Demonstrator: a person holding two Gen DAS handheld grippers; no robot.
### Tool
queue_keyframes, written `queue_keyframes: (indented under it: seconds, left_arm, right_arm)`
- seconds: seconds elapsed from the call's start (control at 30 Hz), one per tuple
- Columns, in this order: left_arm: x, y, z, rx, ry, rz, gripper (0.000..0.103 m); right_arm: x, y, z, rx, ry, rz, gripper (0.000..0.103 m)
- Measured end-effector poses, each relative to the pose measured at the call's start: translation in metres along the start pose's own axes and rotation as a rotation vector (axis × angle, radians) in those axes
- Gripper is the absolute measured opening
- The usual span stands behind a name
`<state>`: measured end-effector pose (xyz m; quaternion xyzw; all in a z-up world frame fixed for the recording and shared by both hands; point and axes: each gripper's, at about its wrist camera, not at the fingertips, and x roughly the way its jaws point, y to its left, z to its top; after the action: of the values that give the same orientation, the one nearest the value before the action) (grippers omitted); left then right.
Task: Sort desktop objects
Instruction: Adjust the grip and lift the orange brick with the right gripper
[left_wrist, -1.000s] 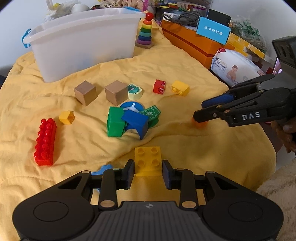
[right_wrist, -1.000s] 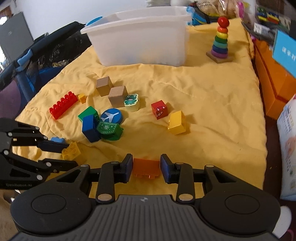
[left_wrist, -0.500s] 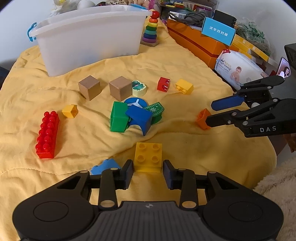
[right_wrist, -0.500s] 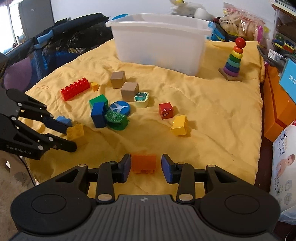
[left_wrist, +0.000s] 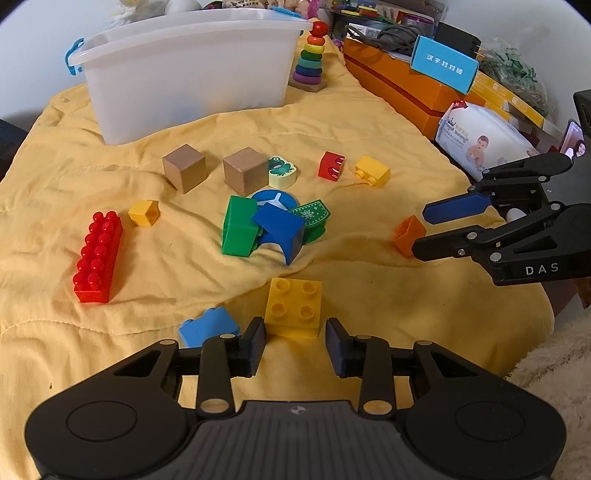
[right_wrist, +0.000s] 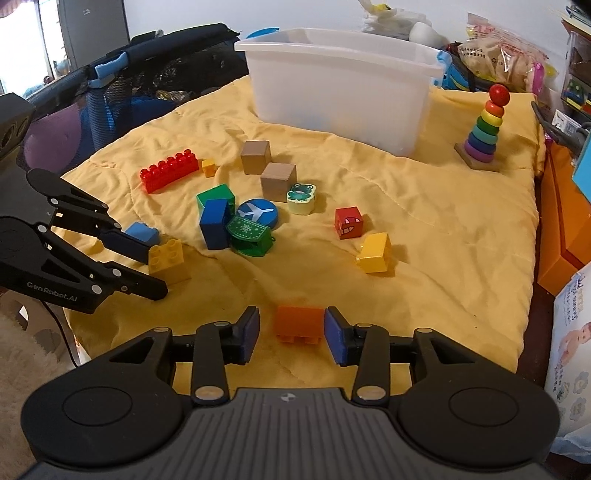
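Left wrist view: the left gripper (left_wrist: 295, 345) sits low over the near edge of the yellow blanket (left_wrist: 369, 122), its jaws a little apart with the yellow brick (left_wrist: 294, 308) just ahead of them, neither pad pressing on it. A blue brick (left_wrist: 207, 326) lies just beside it. The white bin (left_wrist: 184, 77) stands at the far edge.

Right wrist view: the right gripper (right_wrist: 291, 334) is opening, the orange brick (right_wrist: 300, 324) between its jaws; the right pad looks against it, the left stands clear, so it is not clamped. Both bricks are likely light, stiff, smooth plastic that could slip. I would pinch each across its 2 flat side walls, away from the studs.
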<state>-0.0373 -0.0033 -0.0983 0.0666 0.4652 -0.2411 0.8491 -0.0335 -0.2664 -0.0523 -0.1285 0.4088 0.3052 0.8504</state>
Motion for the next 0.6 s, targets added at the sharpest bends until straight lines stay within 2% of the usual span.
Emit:
queue_keyframes:
  seconds: [0.6]
  left_arm:
    - [-0.0021, -0.0014, -0.0023, -0.001, -0.006, -0.001, 0.04]
  right_arm:
    - [-0.0033, 0.0012, -0.0027, -0.016, 0.001, 0.001, 0.043]
